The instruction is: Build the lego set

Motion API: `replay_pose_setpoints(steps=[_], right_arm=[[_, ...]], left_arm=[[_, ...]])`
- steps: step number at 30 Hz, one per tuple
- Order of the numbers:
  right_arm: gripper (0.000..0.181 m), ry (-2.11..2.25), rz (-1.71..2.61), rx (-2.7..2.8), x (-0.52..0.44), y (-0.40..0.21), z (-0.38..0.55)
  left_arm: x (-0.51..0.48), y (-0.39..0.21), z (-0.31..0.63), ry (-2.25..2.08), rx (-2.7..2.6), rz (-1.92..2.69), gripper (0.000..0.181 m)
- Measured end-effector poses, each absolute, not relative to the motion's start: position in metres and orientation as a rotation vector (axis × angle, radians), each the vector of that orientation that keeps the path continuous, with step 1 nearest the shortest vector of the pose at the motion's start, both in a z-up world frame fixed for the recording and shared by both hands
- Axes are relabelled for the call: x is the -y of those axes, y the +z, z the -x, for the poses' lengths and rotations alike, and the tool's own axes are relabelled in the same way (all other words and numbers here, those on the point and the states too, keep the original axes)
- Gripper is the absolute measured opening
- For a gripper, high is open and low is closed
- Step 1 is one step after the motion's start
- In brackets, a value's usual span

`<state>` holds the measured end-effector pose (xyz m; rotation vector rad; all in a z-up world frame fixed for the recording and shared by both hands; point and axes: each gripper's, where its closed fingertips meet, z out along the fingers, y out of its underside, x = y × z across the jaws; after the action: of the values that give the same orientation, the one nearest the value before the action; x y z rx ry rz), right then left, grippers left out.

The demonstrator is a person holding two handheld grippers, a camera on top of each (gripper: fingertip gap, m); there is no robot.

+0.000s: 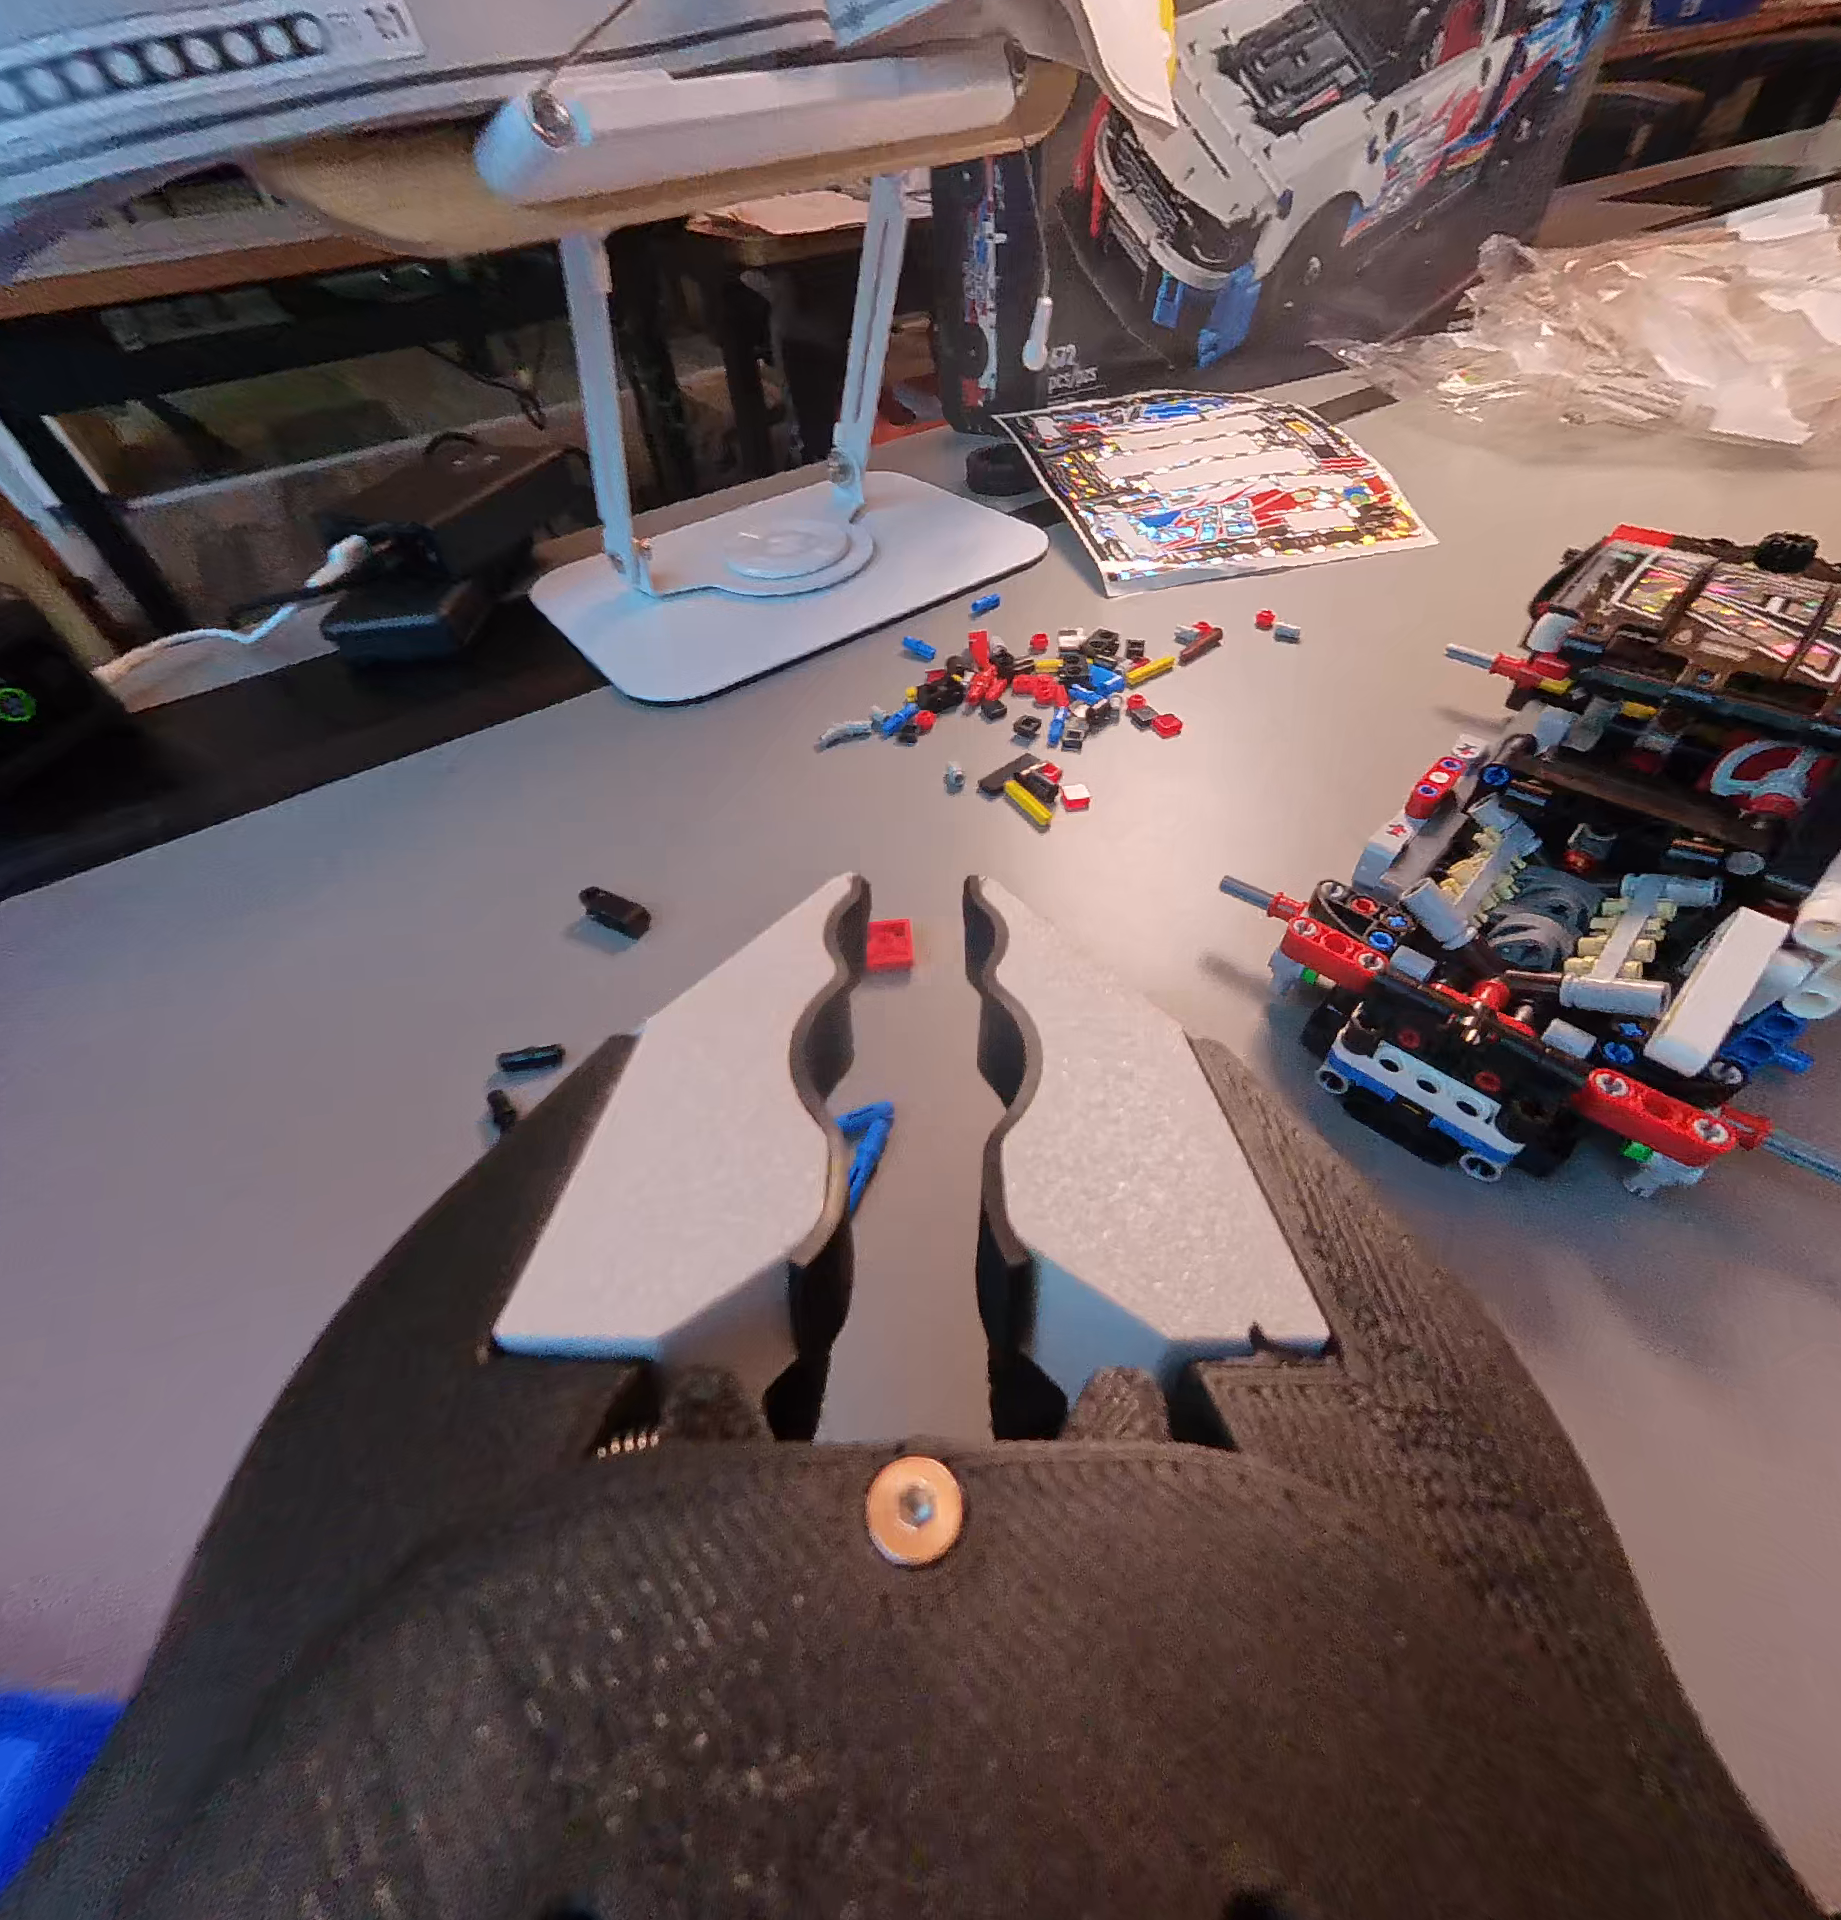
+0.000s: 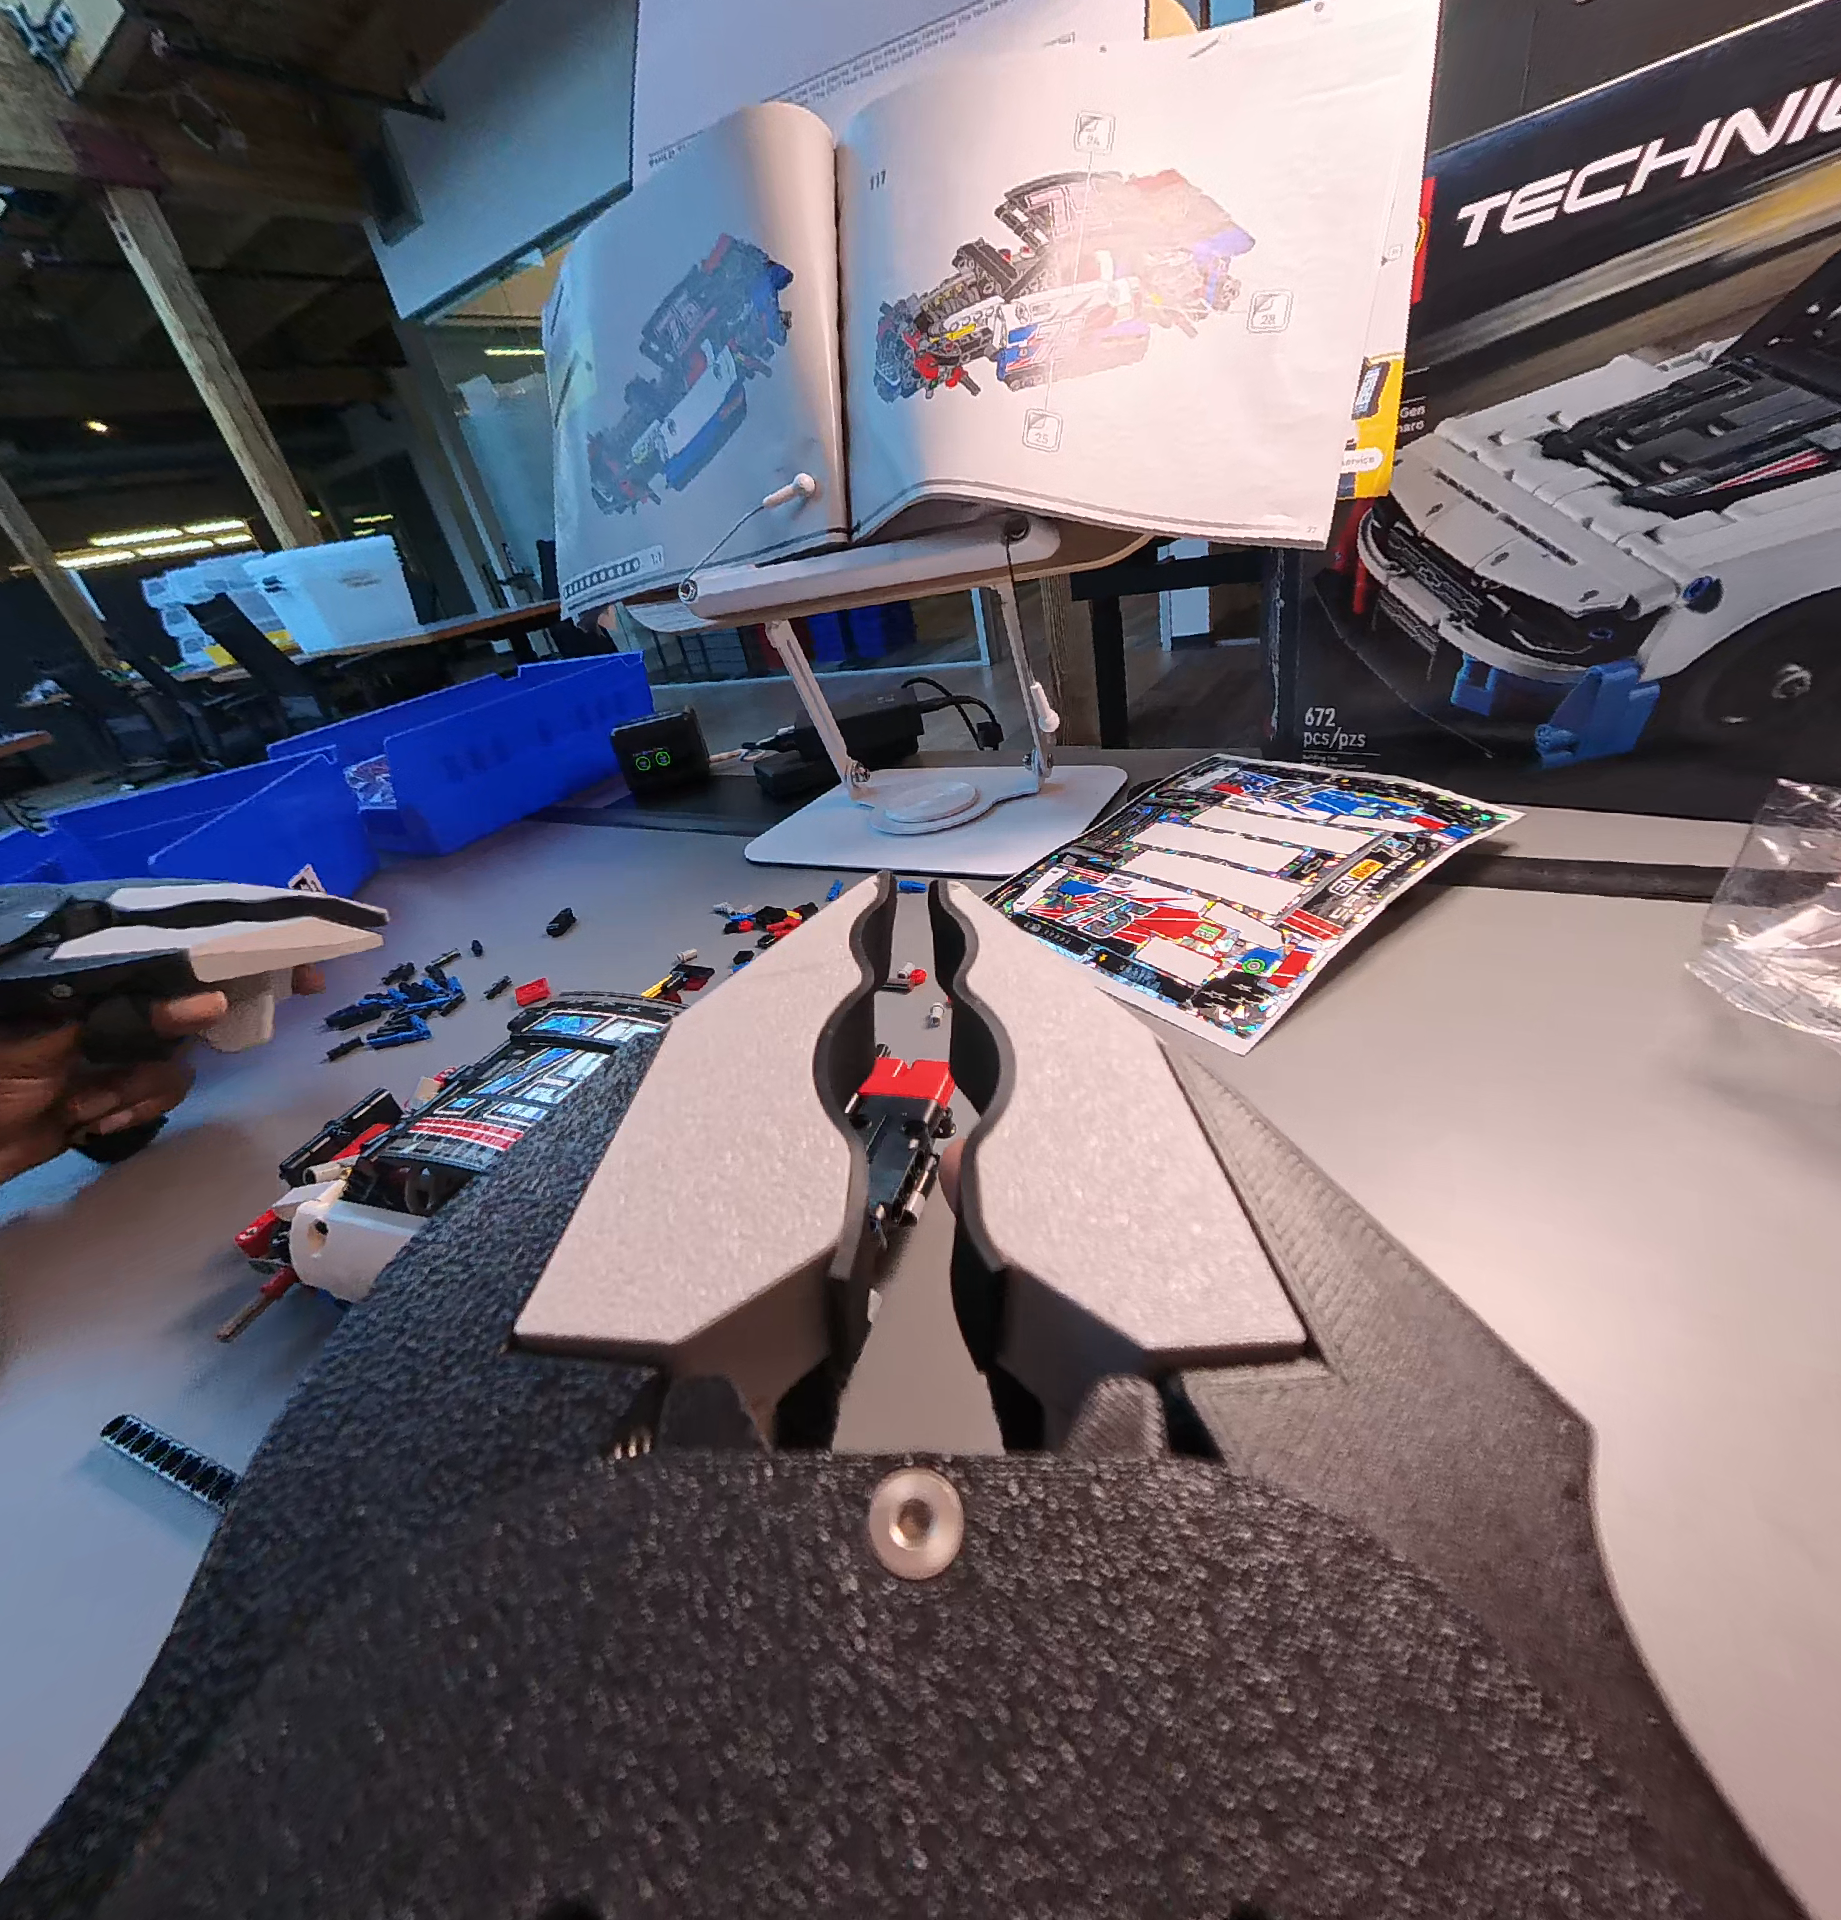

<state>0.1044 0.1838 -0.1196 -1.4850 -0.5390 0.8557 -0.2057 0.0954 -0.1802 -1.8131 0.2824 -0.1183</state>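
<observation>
The left hand-held gripper hangs spread over the desk, a red tile lying between its tips. Only the right wrist view shows the open instruction book; there the right hand-held gripper pinches a black-and-red piece beside the half-built car.

Right hand-held gripper pinching lego piece (red-black)

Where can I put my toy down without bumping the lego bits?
Bare grey table lies right of the half-built car, below the sticker sheet. More shows in front of the car, nearest the camera. It is crowded around the loose-piece pile by the stand base.
</observation>
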Motion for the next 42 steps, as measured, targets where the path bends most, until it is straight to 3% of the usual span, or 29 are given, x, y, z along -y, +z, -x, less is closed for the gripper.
replay_pose_setpoints(steps=[13,28,30,34,36,39,42], right_arm=[[0.005,0.891,1.483,0.523,-0.182,-0.117,-0.107],[0.008,0.880,1.501,0.631,-0.176,-0.125,-0.096],[0.016,0.831,1.490,0.776,-0.165,-0.132,-0.084],[0.074,0.738,1.478,1.207,-0.131,-0.161,-0.056],[0.088,0.649,1.473,1.345,-0.126,-0.172,-0.050],[0.094,0.461,1.457,1.515,-0.124,-0.191,-0.043],[0.087,0.413,1.459,1.566,-0.123,-0.198,-0.030]], left_arm=[[-0.201,-0.236,0.164,-0.215,-0.665,2.207,0.011],[-0.216,-0.241,0.168,-0.148,-0.755,2.212,0.004],[-0.207,-0.222,0.163,-0.195,-0.743,2.151,0.004],[-0.165,-0.176,0.147,-0.339,-0.728,2.040,0.004],[-0.135,-0.160,0.138,-0.411,-0.747,1.998,0.004],[-0.082,-0.149,0.117,-0.574,-0.824,1.970,0.004],[-0.035,-0.161,0.096,-0.689,-0.931,2.015,0.004]])
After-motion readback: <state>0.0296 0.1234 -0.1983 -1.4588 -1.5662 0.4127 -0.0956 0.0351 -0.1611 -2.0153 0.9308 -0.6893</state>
